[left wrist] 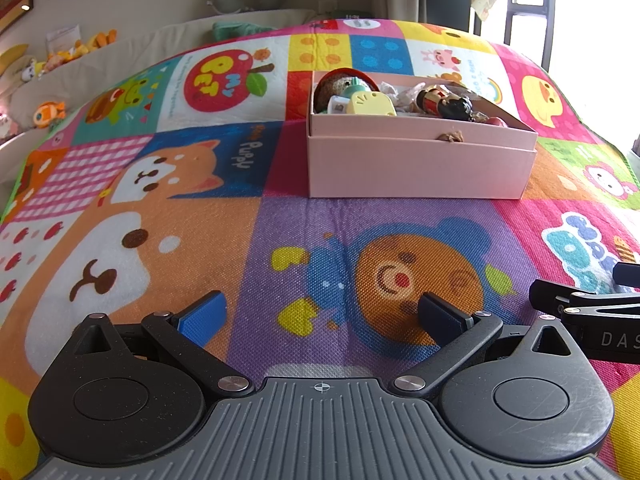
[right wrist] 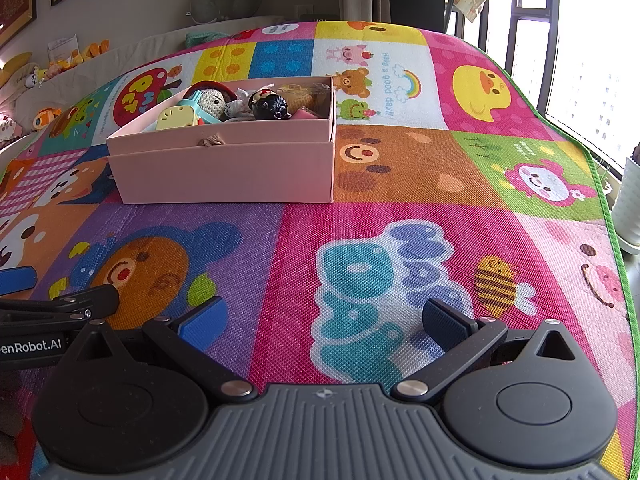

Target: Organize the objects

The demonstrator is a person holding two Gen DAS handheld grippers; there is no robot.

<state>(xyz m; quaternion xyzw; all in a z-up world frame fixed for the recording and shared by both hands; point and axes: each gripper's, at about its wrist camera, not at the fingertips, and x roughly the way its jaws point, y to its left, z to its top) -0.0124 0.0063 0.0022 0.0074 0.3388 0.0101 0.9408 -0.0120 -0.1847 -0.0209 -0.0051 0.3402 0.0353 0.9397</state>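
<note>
Both tongs spread wide, nothing held: left tongs point(left wrist: 320, 314) and right tongs point(right wrist: 320, 318) hover low over the play mat point(left wrist: 280, 240), side by side, each one's linkage showing at the edge of the other's view. The pink box point(left wrist: 416, 168) sits on the mat ahead, well apart from both tongs. From the left wrist it lies ahead and slightly right; from the right wrist, pink box point(right wrist: 224, 176) lies ahead and left, so it's roughly between the two lines of sight, maybe a bit closer to the left one, hard to call. Its long axis runs across the view, long side wall facing the tongs, short ends left and right. It looks like an inner tray nested in an outer sleeve, with a small knotted pull point(left wrist: 450, 136) on the near wall. Already full of small toys: a crocheted doll point(right wrist: 212, 98), a yellow chick-shaped piece point(left wrist: 370, 104), a dark glossy figurine point(left wrist: 444, 106), plus other bits I can't identify. No loose toys on the mat near either tongs, so my read is sorting is mostly done or hasn't started from the box outward, can't tell which. Any next reach is a straight forward approach over the near wall; either hand could go, left has the more square line
</note>
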